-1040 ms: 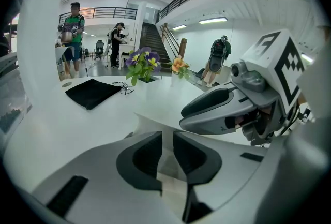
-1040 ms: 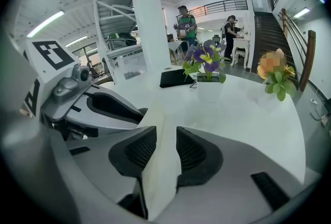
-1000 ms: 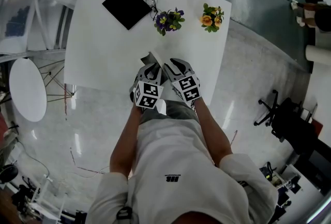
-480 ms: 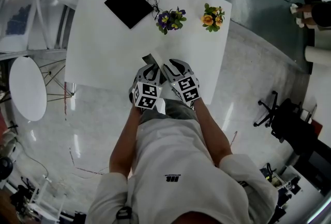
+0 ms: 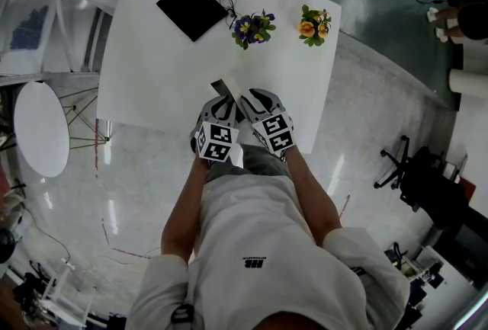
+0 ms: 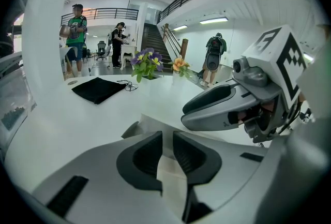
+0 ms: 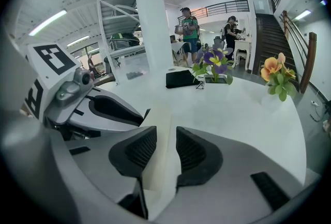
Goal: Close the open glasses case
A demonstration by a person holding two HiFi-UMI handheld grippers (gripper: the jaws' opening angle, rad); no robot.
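Case: your glasses case (image 5: 221, 85) lies on the white table (image 5: 152, 54) near its front edge, right at the tips of both claws. One pale flap reaches out past them.
Left claw: your left claw (image 5: 223, 101) has its pads nearly together, pressed on a thin cream panel of the case (image 6: 147, 124) that runs up through the slit.
Right claw: your right claw (image 5: 248, 98) is drawn fully together. The pale panel (image 7: 156, 120) lies right at its tips, but I can't tell if a thin edge is pinched there.
Done: you've reached the case, and you have at least one flap in hand.
Left: the closing itself, by my reading. The flap looks loose and unfolded, so it must be folded over and pressed home.
Head view only: it gives you the whole layout. The claws sit side by side with the case between their tips, and a black cloth (image 5: 191, 8), purple flowers (image 5: 248, 27) and orange flowers (image 5: 313, 24) stand well apart at the far side.
Claw views only: these show the pads and the panel in the slit, which the claw bodies cover from above. They also show a pair of glasses (image 6: 126, 85) just beside the cloth, and people standing in the hall beyond.
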